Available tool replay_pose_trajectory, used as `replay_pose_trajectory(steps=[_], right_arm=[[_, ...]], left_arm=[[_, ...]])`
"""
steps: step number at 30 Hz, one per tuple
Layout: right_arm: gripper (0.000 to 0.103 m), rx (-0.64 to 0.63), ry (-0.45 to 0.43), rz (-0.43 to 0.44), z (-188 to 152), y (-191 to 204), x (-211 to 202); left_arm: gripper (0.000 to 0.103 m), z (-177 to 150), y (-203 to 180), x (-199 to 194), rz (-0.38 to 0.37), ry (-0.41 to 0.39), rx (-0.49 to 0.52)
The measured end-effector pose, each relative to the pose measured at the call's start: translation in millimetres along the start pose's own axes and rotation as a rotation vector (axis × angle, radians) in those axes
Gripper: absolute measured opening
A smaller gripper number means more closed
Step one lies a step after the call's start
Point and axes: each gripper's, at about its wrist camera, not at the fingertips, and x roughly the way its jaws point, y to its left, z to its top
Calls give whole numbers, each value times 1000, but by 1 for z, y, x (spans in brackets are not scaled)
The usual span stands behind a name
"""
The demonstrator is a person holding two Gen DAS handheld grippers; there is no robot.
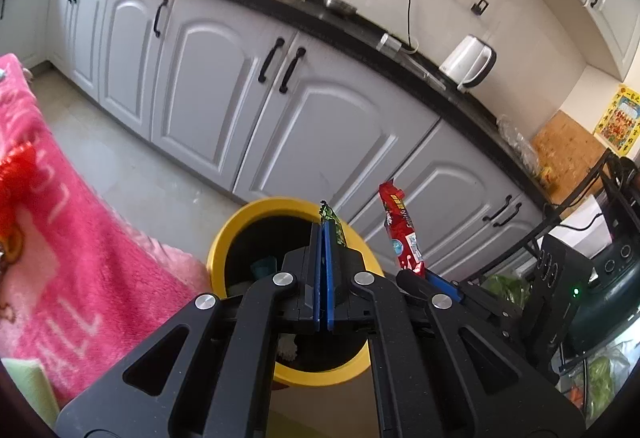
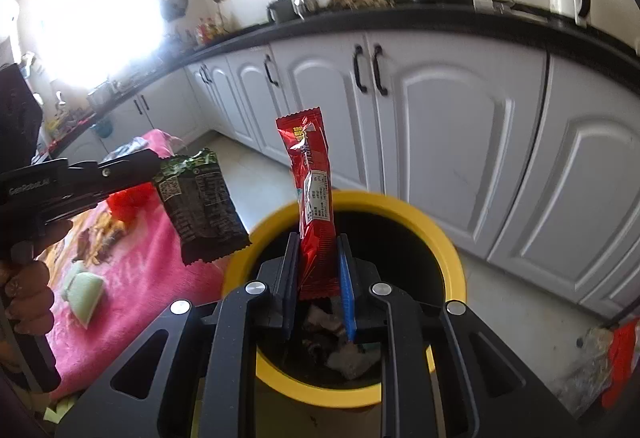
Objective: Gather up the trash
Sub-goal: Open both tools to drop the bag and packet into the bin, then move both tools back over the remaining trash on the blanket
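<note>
A yellow trash bin (image 1: 224, 250) with a dark inside stands on the floor, also in the right wrist view (image 2: 452, 262), with scraps at its bottom. My left gripper (image 1: 325, 234) is shut on a green-black wrapper (image 1: 334, 222), held over the bin; the wrapper shows flat in the right wrist view (image 2: 200, 206) at the bin's left rim. My right gripper (image 2: 318, 262) has its jaws partly apart around a red wrapper (image 2: 314, 198), which stands upright between them above the bin; it also shows in the left wrist view (image 1: 402, 234).
A pink towel (image 1: 80, 238) covers a surface left of the bin, with a green sponge (image 2: 84, 296) and red scraps (image 2: 128, 200) on it. White cabinets (image 1: 320, 118) under a black counter run behind. A rack with appliances (image 1: 580, 278) stands at the right.
</note>
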Motion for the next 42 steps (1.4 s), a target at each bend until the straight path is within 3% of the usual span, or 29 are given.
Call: replay_pose_trajectory(steps=[8,10,11,13,19,27,32,36,39,42], right_arm=[[20,75,67,-3,-11,-22,27],[25,91,76,-11,-13,-26,31],[27,101,82,-14,-14,-29,33],[40,111,84,-34,-15,-33,35],[43,124,73,-37,-14,-36,33],[52,73,32,2,-5,-7,21],[59,18,3,33,1,20,12],[67,-30,-21,52,7,44,6],[67,-65,-28,73,12,62,4],[68,-107,-33,95,17,83,4]], left_arm=[[0,-7,5,30,6,47,-11],[0,-8,9,37,12,58,-20],[4,-10,11,39,17,63,-24],[16,-11,14,41,22,68,-29],[23,-12,30,30,58,50,-54],[59,-12,61,-14,116,-20,-106],[76,-11,86,-51,168,-82,-144],[80,-12,108,-86,216,-140,-178],[87,-15,122,-109,249,-169,-202],[87,-20,132,-130,284,-196,-213]])
